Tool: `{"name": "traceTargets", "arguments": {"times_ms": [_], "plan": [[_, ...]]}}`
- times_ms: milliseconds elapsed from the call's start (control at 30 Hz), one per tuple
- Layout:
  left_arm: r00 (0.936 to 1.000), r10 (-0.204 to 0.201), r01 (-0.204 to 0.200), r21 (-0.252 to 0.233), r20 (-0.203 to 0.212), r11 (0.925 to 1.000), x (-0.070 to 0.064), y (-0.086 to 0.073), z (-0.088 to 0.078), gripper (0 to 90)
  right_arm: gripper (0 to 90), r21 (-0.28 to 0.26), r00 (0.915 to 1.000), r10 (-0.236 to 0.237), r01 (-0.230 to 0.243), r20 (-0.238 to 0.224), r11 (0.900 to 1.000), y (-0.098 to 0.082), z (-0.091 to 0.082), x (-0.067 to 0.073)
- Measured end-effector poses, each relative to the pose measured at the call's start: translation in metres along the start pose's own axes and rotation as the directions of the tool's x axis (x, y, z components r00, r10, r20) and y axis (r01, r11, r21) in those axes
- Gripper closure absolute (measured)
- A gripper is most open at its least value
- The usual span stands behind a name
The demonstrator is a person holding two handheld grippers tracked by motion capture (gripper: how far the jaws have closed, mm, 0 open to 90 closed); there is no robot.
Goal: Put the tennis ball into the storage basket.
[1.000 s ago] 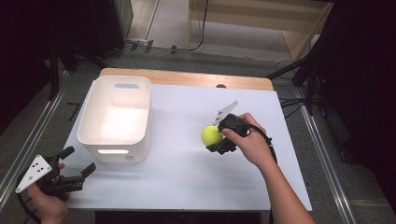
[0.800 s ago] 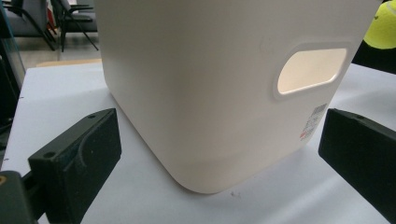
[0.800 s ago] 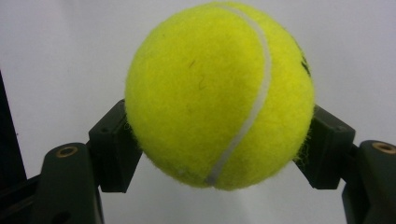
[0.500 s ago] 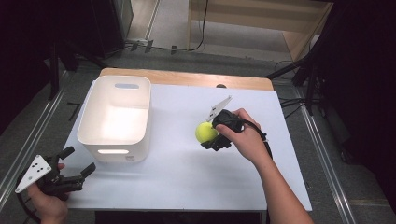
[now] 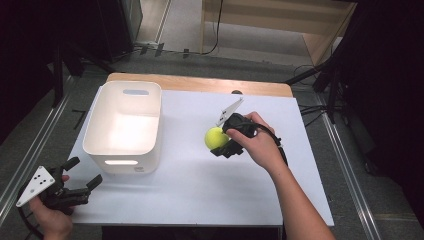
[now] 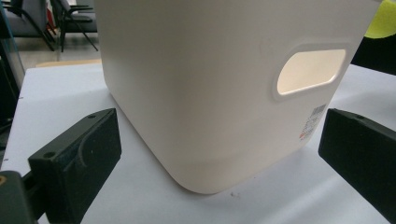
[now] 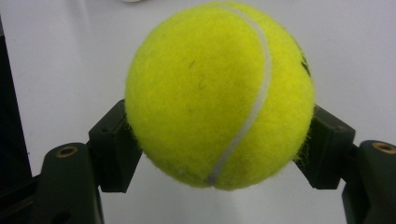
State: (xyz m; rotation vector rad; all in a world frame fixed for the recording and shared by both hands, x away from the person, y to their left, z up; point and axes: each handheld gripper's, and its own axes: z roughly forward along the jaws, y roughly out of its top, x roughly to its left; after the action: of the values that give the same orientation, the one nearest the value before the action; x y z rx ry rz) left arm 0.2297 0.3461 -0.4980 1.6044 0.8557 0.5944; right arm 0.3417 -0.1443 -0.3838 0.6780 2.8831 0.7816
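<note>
A yellow tennis ball (image 5: 215, 137) hangs above the white tabletop (image 5: 200, 190), right of centre, with my right gripper (image 5: 222, 141) shut on it. In the right gripper view the ball (image 7: 219, 93) is pinched between both black jaws. A white plastic bin (image 5: 125, 125) with a handle slot stands at the table's left. My left gripper (image 5: 82, 175) stays open near the front left corner, just short of the bin's near wall (image 6: 224, 93), with nothing between its jaws.
A wooden strip (image 5: 200, 85) runs along the table's far edge. Metal rails (image 5: 30, 150) flank the table on the floor at left and right. Chairs (image 6: 70, 18) stand beyond the table in the left gripper view.
My right gripper has carried the ball up and a little to the left, toward the bin. The left gripper has stayed where it was.
</note>
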Motion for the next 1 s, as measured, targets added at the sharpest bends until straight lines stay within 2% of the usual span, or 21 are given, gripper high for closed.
{"name": "traceTargets", "arguments": {"times_ms": [100,333,733,1000], "plan": [[1.0,-0.002,0.002,-0.001,0.0,1.0,0.0,0.0,0.0,0.0,24.3,-0.003,0.9998,-0.018,0.018,-0.002,1.0,0.004,0.001,-0.001],[1.0,-0.002,0.002,0.0,0.002,1.0,0.0,0.0,0.0,0.0,24.3,-0.002,0.9998,-0.019,0.019,-0.007,1.0,0.016,0.002,0.001],[1.0,0.001,-0.001,0.001,0.001,1.0,0.0,0.0,0.0,0.0,24.3,-0.007,0.9986,-0.051,0.051,-0.016,0.999,0.036,0.002,0.002],[1.0,0.0,0.0,0.0,0.002,1.0,0.0,0.0,-0.001,0.0,24.3,-0.015,0.9983,-0.052,0.051,-0.026,0.999,0.046,0.001,0.003]]}}
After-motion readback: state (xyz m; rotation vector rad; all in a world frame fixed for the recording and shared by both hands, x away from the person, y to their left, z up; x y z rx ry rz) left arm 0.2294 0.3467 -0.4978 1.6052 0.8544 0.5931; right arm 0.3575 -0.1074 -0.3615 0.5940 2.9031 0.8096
